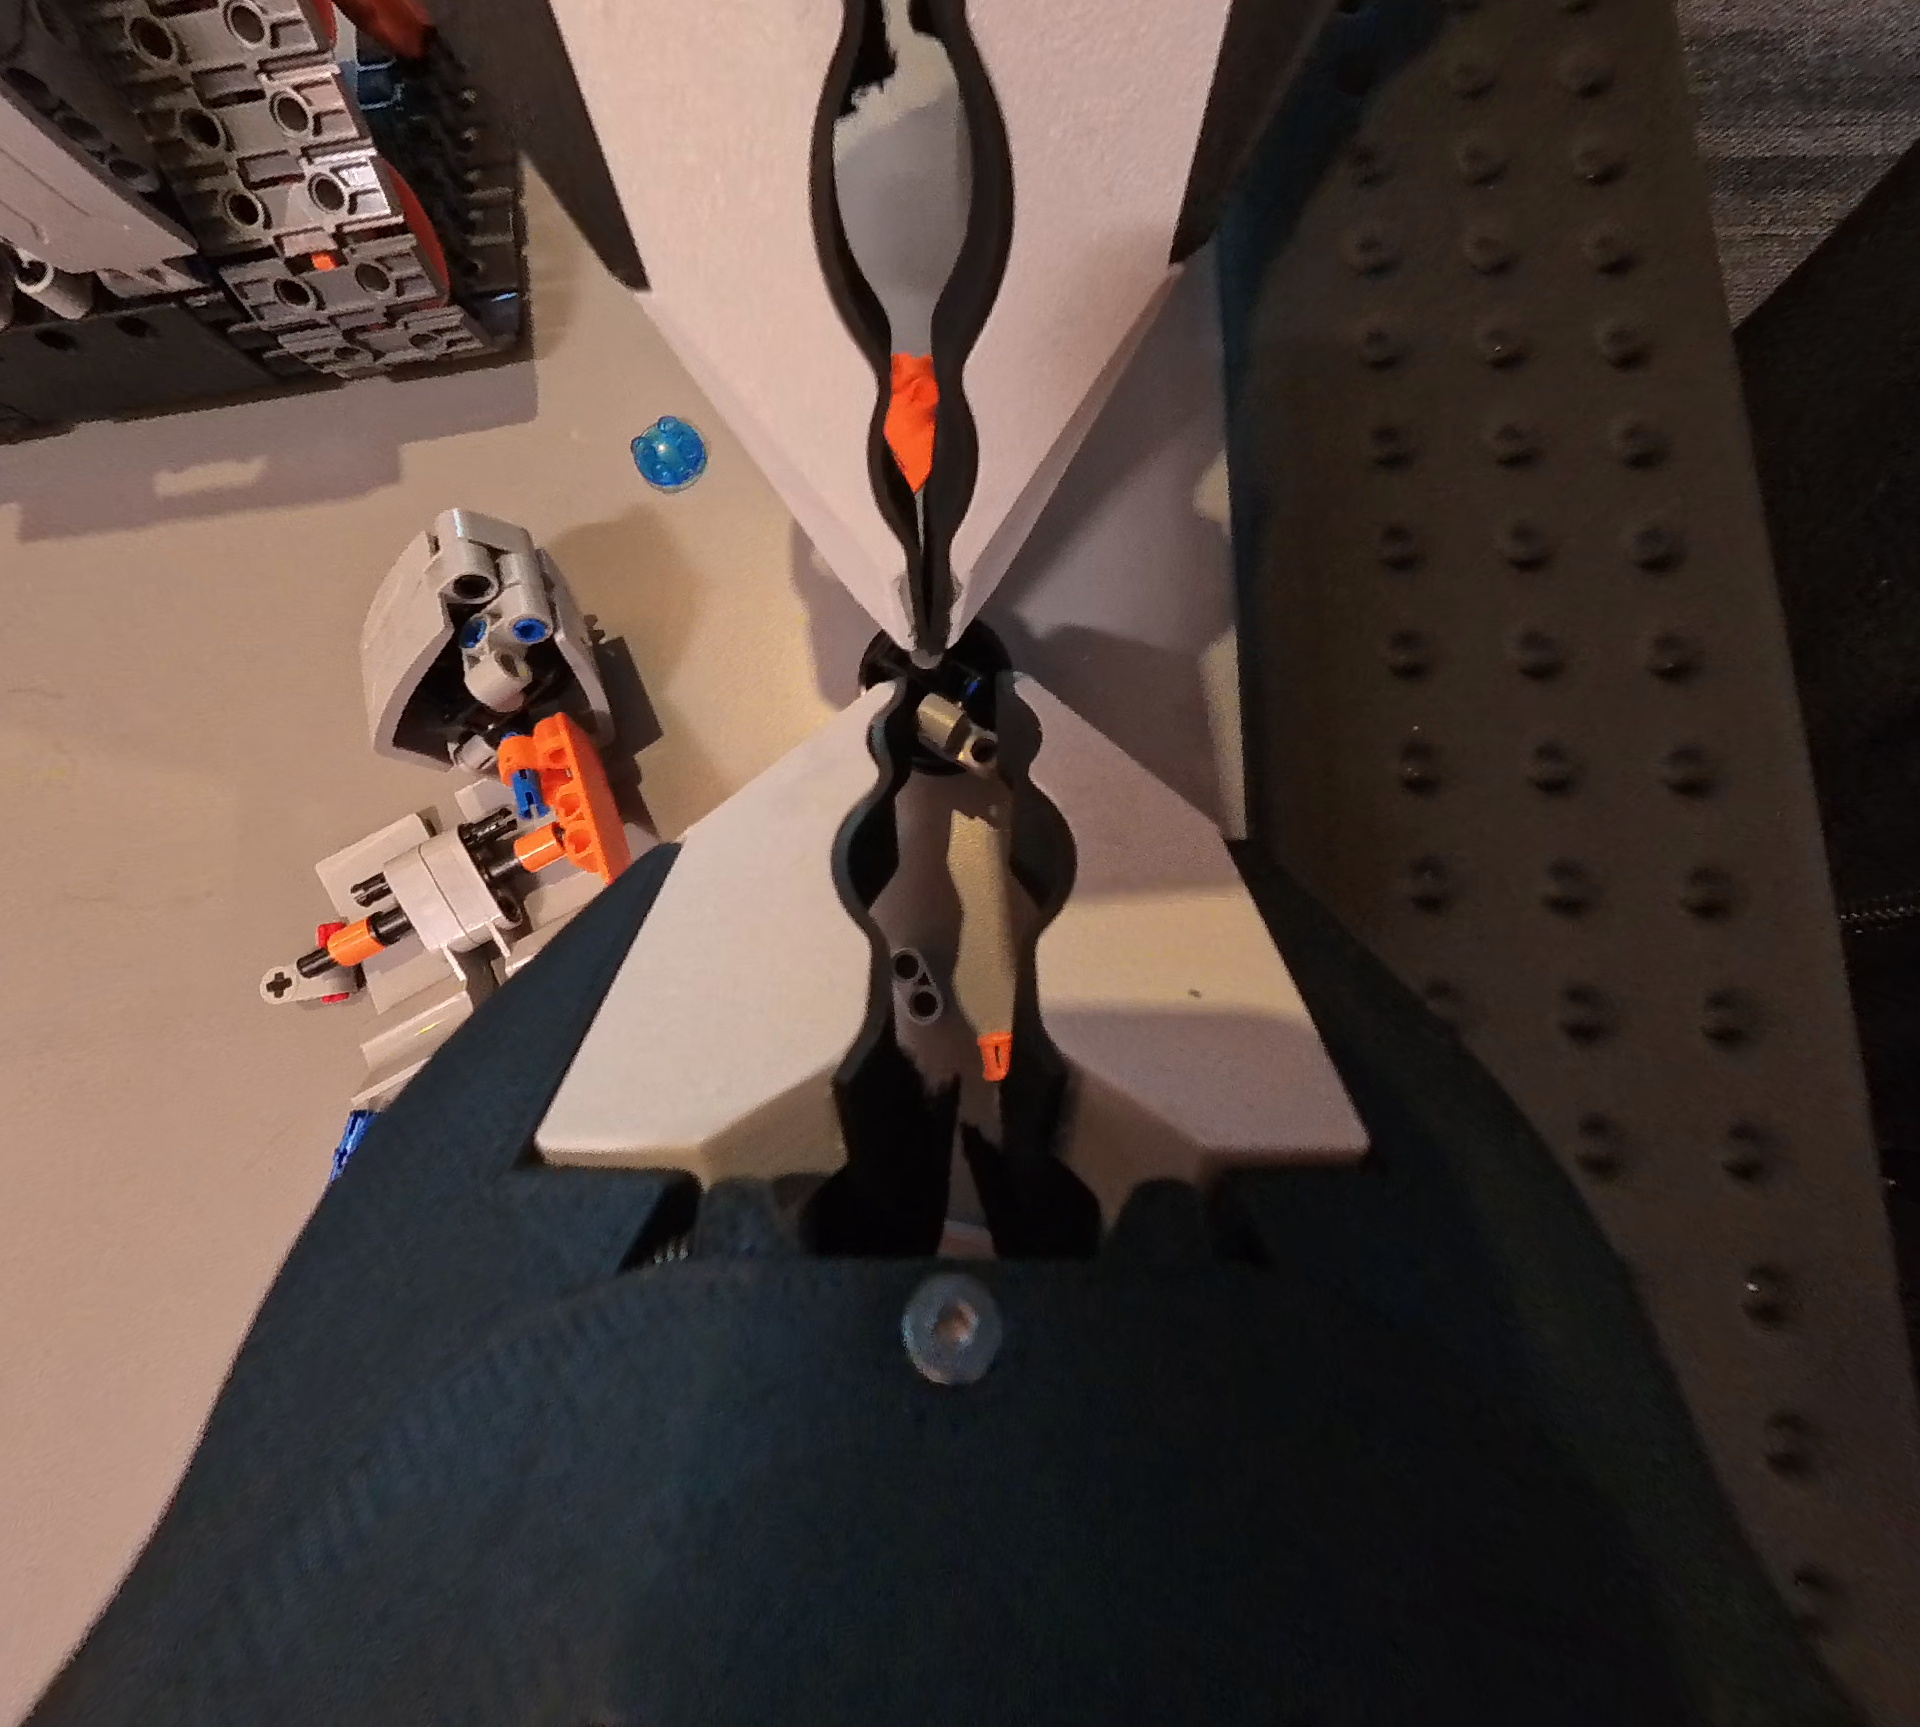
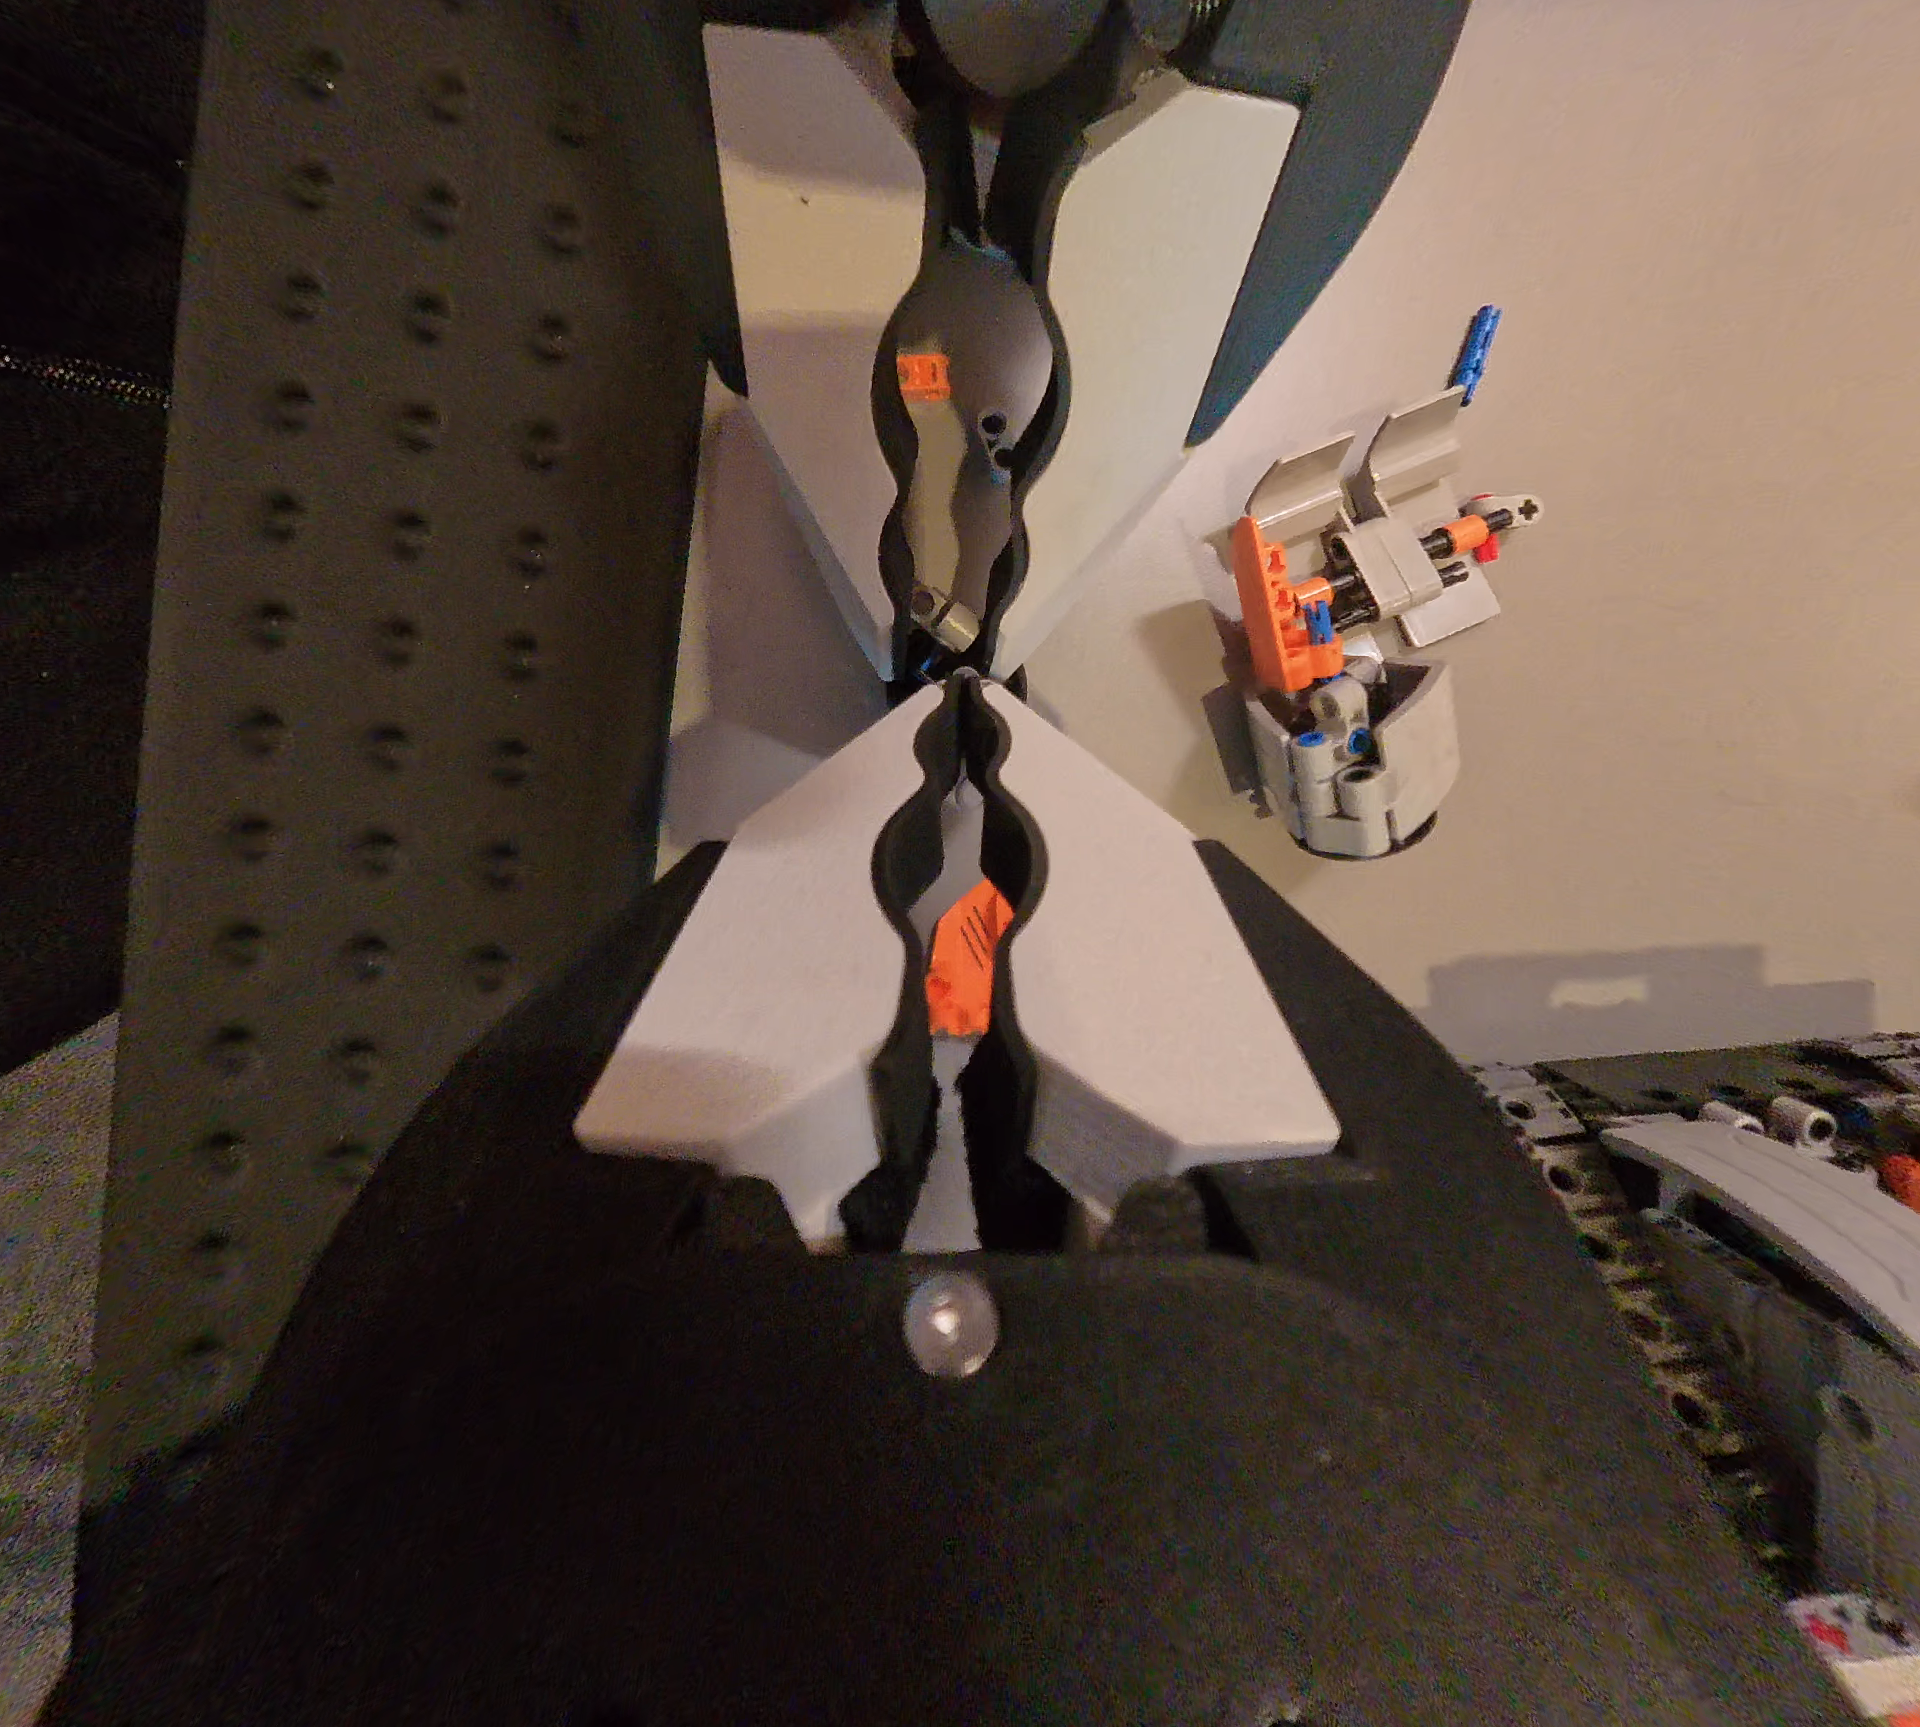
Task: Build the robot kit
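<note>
The two grippers meet tip to tip above a beige table [image 1: 156,638]. My left gripper [image 1: 906,690] is shut on a long grey toy-brick part [image 1: 982,908] with an orange end and a small grey connector [image 1: 951,730] at its tip. My right gripper [image 2: 961,690] is shut on an orange brick piece [image 2: 966,971]. In the left wrist view the right gripper [image 1: 925,643] comes in from the top with the orange piece [image 1: 912,420]. In the right wrist view the left gripper [image 2: 935,654] comes from the top with the grey part [image 2: 940,482].
A grey and orange brick sub-assembly [image 1: 488,763] [image 2: 1351,628] lies on the table beside the grippers. A clear blue round stud [image 1: 670,453] lies near it. A large grey tracked model [image 1: 249,119] [image 2: 1714,1189] stands at the edge. A dark studded plate [image 1: 1507,638] [image 2: 395,534] rises alongside. The grippers are tip to tip, or close to it. The dark studded plate [image 1: 1507,638] sits 9 cm or so from the ends of my left fingers. It is also in sight in the right wrist view [image 2: 419,656].
</note>
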Demonstrator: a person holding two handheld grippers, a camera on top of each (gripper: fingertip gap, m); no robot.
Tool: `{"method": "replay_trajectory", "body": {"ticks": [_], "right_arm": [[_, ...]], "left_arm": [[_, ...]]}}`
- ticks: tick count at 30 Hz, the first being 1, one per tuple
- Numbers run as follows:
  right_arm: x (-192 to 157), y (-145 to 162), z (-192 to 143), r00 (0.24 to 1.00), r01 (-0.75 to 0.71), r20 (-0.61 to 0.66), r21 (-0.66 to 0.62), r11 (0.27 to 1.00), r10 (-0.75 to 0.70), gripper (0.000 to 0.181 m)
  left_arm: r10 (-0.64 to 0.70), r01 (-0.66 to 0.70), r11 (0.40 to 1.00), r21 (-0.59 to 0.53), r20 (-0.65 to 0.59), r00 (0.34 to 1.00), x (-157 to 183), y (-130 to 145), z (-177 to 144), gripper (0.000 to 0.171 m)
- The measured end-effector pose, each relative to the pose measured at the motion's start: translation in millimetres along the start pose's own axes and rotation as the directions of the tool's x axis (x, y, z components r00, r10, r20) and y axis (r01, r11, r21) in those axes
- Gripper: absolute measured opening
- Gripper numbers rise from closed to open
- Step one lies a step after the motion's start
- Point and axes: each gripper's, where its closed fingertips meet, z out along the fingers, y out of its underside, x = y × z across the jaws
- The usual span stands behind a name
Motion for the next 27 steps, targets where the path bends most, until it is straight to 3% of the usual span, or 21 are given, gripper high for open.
{"method": "replay_trajectory", "body": {"ticks": [13,27], "right_arm": [[0.2,1.4,0.5,0.997,0.054,0.067,-0.173,0.983,-0.043,0.000],[0.2,5.1,6.9,0.995,0.044,0.095,-0.194,0.980,-0.026,0.000]], "left_arm": [[-0.023,0.023,0.999,0.030,-0.003,1.000,0.1,-0.1,0.7,0.013],[-0.062,0.063,0.995,0.074,-0.012,0.998,-0.5,0.1,1.0,0.013]]}}
